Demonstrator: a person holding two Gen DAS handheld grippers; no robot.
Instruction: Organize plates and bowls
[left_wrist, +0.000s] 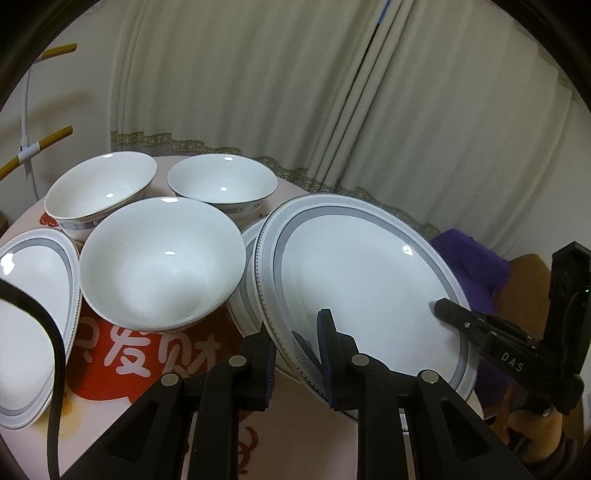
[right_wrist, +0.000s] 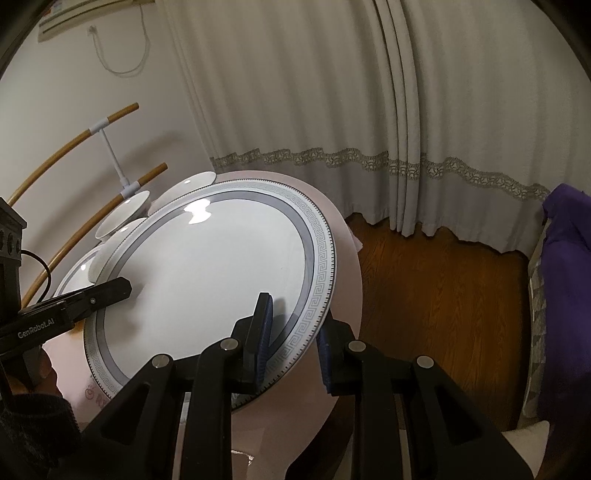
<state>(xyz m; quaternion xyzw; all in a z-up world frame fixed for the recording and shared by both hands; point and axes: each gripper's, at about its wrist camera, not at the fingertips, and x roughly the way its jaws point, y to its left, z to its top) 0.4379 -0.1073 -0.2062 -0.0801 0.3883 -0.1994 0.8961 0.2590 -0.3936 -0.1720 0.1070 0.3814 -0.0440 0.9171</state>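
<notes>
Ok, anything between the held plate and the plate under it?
Nothing visible. The held plate, clamped by the left gripper and right gripper, hangs tilted over the lower plate, whose visible left rim is bare. The nearest bowl sits beside that rim. The rest is hidden.

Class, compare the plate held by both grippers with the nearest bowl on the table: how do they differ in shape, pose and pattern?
The plate is wide and shallow; the bowl is deep and rounded. The plate is tilted, clamped at its rim by the left gripper and the right gripper; the bowl sits upright on the table, ungripped. The plate shows a grey band and key pattern; the bowl's inside is plain. Both are glossy white.
</notes>
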